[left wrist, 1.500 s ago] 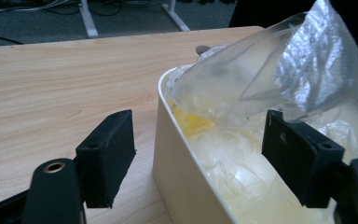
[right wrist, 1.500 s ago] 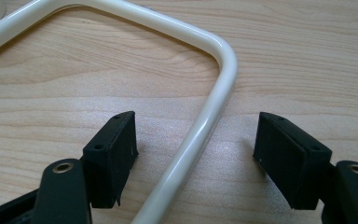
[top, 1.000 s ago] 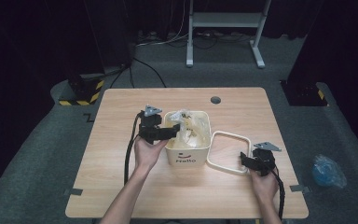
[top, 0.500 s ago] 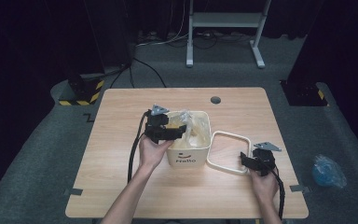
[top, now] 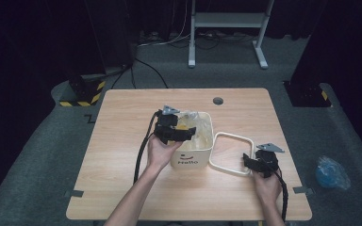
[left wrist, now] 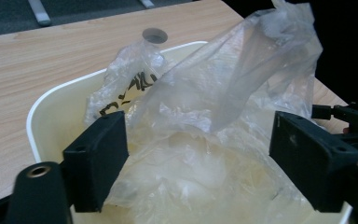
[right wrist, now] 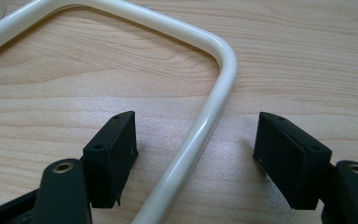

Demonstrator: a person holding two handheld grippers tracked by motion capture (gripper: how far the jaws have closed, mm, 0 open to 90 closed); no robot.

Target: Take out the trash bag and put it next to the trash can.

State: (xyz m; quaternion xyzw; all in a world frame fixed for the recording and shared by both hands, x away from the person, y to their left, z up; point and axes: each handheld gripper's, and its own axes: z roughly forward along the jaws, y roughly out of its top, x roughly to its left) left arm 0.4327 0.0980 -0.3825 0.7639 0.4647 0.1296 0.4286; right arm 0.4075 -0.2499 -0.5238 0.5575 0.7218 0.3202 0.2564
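Loosely between left gripper [left wrist: 198,163] jaws: plastic bag [left wrist: 214,121]

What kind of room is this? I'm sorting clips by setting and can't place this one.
Probably a lab or studio set up for recording, not a home: dark curtains hang around a lone wooden table, a metal stand sits behind it, and cables trail over the grey carpet.

Crumpled clear plastic bag [left wrist: 214,116] fills the cream bin [top: 194,153], blocking its opening; the cream ring frame [top: 231,153] lies just beside it (flat on the table [top: 122,127]); bare wood lies open to the left and far side.
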